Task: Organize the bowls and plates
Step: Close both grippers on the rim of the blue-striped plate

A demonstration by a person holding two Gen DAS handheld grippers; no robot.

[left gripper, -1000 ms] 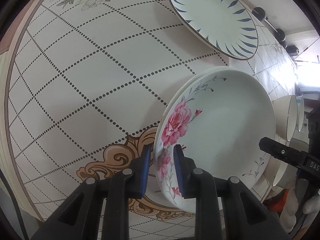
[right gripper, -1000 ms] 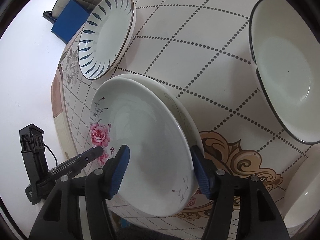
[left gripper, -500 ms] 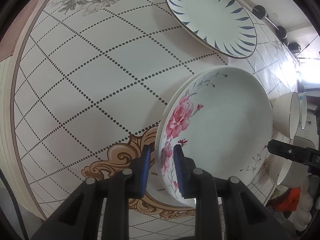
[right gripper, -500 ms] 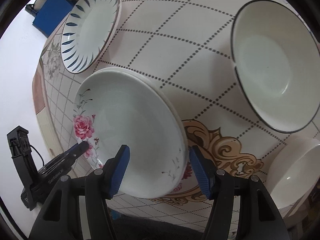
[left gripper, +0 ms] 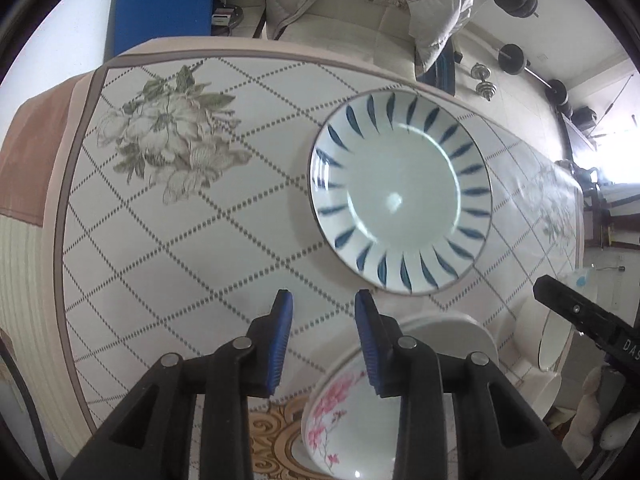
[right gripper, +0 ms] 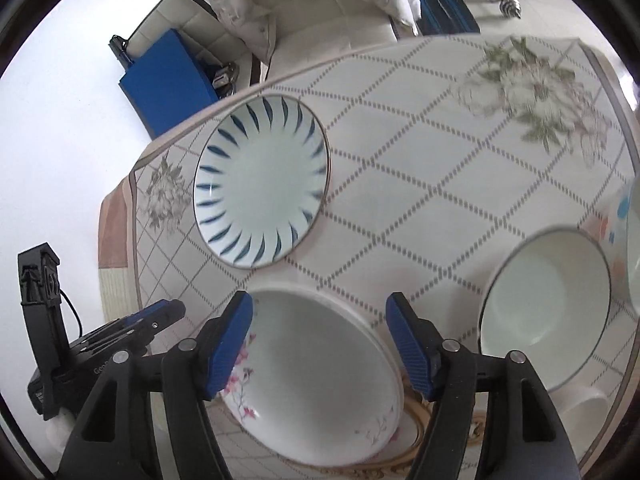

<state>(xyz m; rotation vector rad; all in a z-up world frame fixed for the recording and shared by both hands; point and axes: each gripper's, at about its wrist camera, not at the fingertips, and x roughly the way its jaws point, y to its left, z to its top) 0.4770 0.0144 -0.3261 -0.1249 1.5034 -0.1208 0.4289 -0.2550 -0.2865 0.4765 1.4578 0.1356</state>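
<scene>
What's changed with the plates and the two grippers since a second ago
Both grippers let go of the pink-flower plate, which now rests on the plain plate under it. The left gripper, which had pinched its rim, has just opened and pulled back; its jaws are empty. The right gripper has just opened wider and lifted clear. The blue-leaf plate and the black-rimmed bowl stayed where they were.

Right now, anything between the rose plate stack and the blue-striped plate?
Nothing. In the right wrist view only bare tablecloth separates the rose plate stack from the blue-striped plate.
</scene>
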